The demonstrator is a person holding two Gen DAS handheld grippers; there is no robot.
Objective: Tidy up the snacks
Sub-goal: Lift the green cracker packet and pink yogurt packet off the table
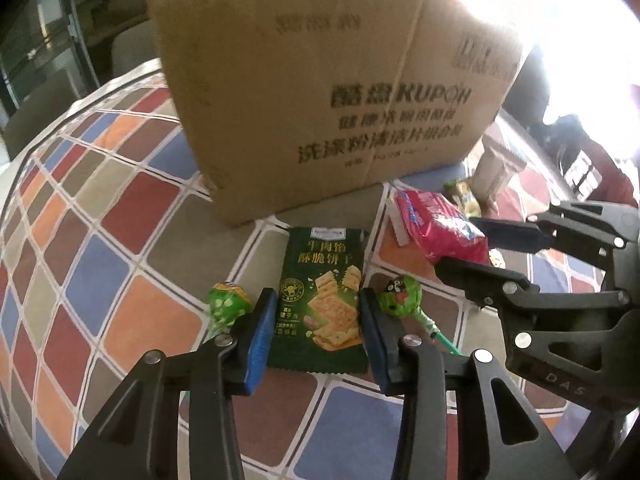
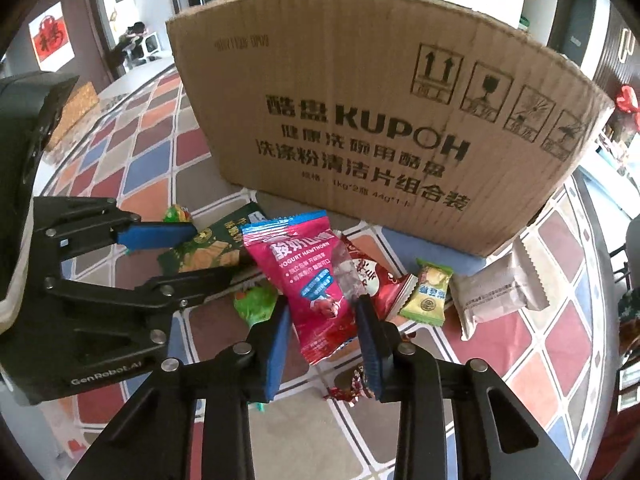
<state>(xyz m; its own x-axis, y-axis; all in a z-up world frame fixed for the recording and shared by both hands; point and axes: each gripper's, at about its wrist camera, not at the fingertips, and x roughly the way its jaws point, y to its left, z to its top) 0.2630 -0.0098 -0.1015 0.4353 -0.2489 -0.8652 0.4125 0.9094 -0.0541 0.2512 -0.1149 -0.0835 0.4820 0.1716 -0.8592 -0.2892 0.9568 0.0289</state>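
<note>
Blue-padded fingers point(image 1: 256, 344) of my left gripper point(image 1: 316, 320) stand spread on either side of the dark green cracker packet point(image 1: 324, 300), which lies flat on the checked tablecloth point(image 1: 100, 248); the pads flank its long edges, and I cannot tell whether they touch it. One green lollipop point(image 1: 228, 304) lies just outside the left finger, and a second green lollipop point(image 1: 400, 294) just outside the right finger, its stick running toward the camera. My right gripper point(image 2: 322, 320) likewise stands unclenched around the pink yogurt-hawthorn packet point(image 2: 312, 280), whose lower edge lies between the pads; whether they press it I cannot tell. Beside that packet, to its right, lie a red wrapper point(image 2: 374, 276), a small yellow-green sachet point(image 2: 428, 292) and a grey-white pouch point(image 2: 496, 288), each near or touching the next. Behind all the snacks rises the cardboard box point(image 2: 380, 120), its printed wall facing me and its top edge open. Bare cloth extends to the left of the box and toward the camera in the left wrist view.
</note>
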